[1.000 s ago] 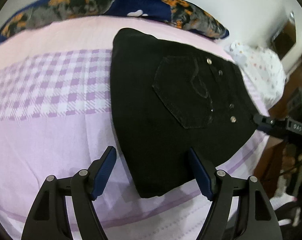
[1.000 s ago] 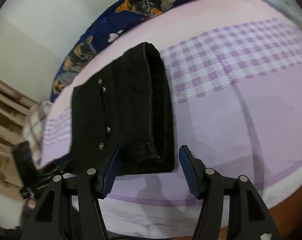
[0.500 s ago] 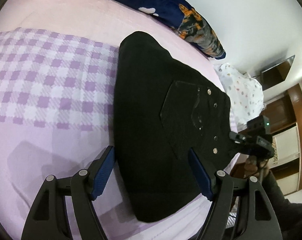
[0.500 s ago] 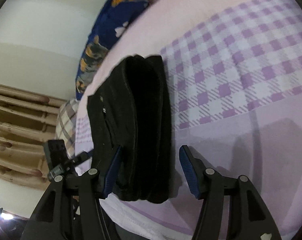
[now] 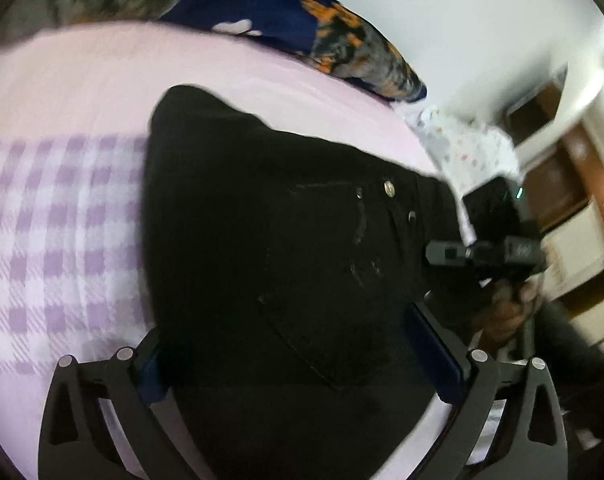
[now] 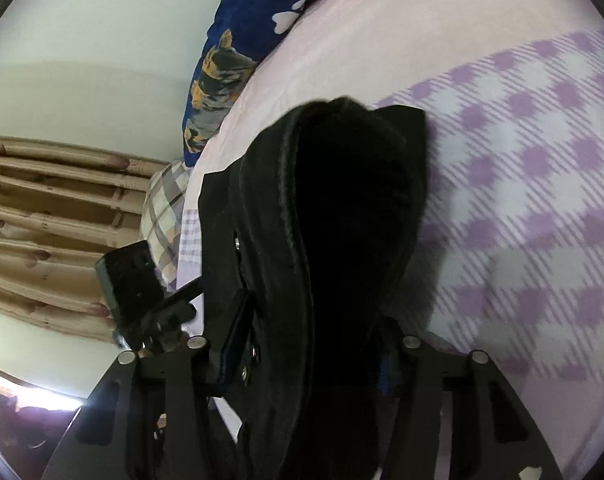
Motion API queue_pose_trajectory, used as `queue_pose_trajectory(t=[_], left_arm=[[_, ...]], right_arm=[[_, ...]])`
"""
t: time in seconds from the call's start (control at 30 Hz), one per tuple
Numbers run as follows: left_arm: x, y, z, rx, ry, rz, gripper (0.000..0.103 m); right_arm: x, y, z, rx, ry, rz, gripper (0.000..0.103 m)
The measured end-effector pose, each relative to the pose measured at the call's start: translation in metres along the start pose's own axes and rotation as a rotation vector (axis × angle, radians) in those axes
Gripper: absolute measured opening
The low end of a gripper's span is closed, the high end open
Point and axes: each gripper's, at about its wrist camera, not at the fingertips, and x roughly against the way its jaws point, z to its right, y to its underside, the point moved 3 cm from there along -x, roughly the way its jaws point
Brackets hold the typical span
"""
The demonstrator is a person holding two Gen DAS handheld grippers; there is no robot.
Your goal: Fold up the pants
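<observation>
The black pants (image 5: 270,248) lie folded in a thick stack on the pink and purple checked bed sheet (image 5: 54,240), back pocket and metal rivets facing up. My left gripper (image 5: 298,352) is open with its jaws standing either side of the stack's near end. My right gripper (image 6: 314,348) is open too, its jaws astride the other end of the pants (image 6: 342,220), where the folded layers show edge-on. Each gripper shows in the other's view, the right gripper (image 5: 490,252) at the waistband side and the left gripper (image 6: 150,296) beyond the stack. I cannot tell whether the pads touch the cloth.
A dark blue pillow (image 5: 262,20) with orange and grey print lies along the far side of the bed. A white spotted cushion (image 5: 470,148) sits at the bed's corner. A checked pillow (image 6: 166,208) and beige curtains (image 6: 42,220) stand beyond the bed edge.
Both grippers have moved forward and down onto the folded pants, so the stack now sits between each pair of open jaws. The pants have not visibly shifted.
</observation>
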Motion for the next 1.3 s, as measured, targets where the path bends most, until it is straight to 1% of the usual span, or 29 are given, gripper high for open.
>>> queue_pose_trajectory(t=[0.03,0.1,0.13,0.2,0.23,0.27,0.3,0.33,0.37,0.43,0.47,0.57,0.67,0.8,0.93,1.07,1.2,1.3], left_arm=[[-0.001,0.001,0.002,-0.014,-0.014,0.0,0.099],[-0.001,0.002,0.002,-0.006,-0.027,0.009,0.098],[-0.001,0.001,0.001,0.017,-0.03,0.015,0.096],[0.002,0.0,-0.004,0.053,-0.047,0.02,0.088],[0.004,0.0,-0.007,0.068,-0.07,0.023,0.076],[0.005,0.0,-0.011,0.082,-0.093,0.025,0.061],[0.009,0.001,-0.017,0.11,-0.102,0.029,0.055],[0.011,0.003,-0.024,0.14,-0.087,0.032,0.045],[0.014,0.004,-0.031,0.186,-0.055,0.035,0.039],[0.018,0.006,-0.043,0.272,0.018,0.046,0.033],[0.018,0.006,-0.044,0.283,0.032,0.05,0.031],[0.021,0.005,-0.037,0.256,0.029,0.066,0.027],[0.022,0.003,-0.035,0.261,0.048,0.076,0.024],[0.021,0.002,-0.026,0.206,-0.024,0.081,0.024],[0.021,0.001,-0.021,0.189,-0.061,0.072,0.023],[0.018,-0.004,-0.013,0.164,-0.115,0.064,0.021],[0.019,-0.005,-0.007,0.145,-0.136,0.073,0.019],[0.024,-0.004,-0.001,0.124,-0.134,0.081,0.018]], right_arm=[[0.001,0.0,0.004,-0.013,-0.002,0.011,0.035],[0.004,0.003,0.005,-0.001,0.004,0.021,0.031],[0.004,0.004,0.004,0.002,0.008,0.025,0.032],[0.005,0.004,0.005,-0.009,0.009,0.028,0.032],[0.004,0.004,0.005,-0.011,0.009,0.028,0.032],[0.005,0.003,0.005,-0.014,0.008,0.027,0.032],[0.005,0.003,0.005,-0.015,0.007,0.026,0.032],[0.005,0.004,0.006,-0.014,0.008,0.027,0.032],[0.005,0.004,0.006,-0.017,0.009,0.029,0.032],[0.005,0.004,0.006,-0.028,0.009,0.031,0.032],[0.004,0.003,0.006,-0.037,0.008,0.033,0.032],[0.004,0.003,0.008,-0.067,0.004,0.04,0.032],[0.005,0.003,0.008,-0.083,0.013,0.061,0.032],[0.006,0.007,-0.001,-0.053,0.083,0.098,0.031],[0.007,0.009,-0.005,-0.064,0.125,0.118,0.032],[0.007,0.01,-0.02,-0.03,0.204,0.136,0.031],[0.009,0.011,-0.033,-0.012,0.217,0.147,0.029],[0.009,0.012,-0.044,-0.012,0.204,0.148,0.028]])
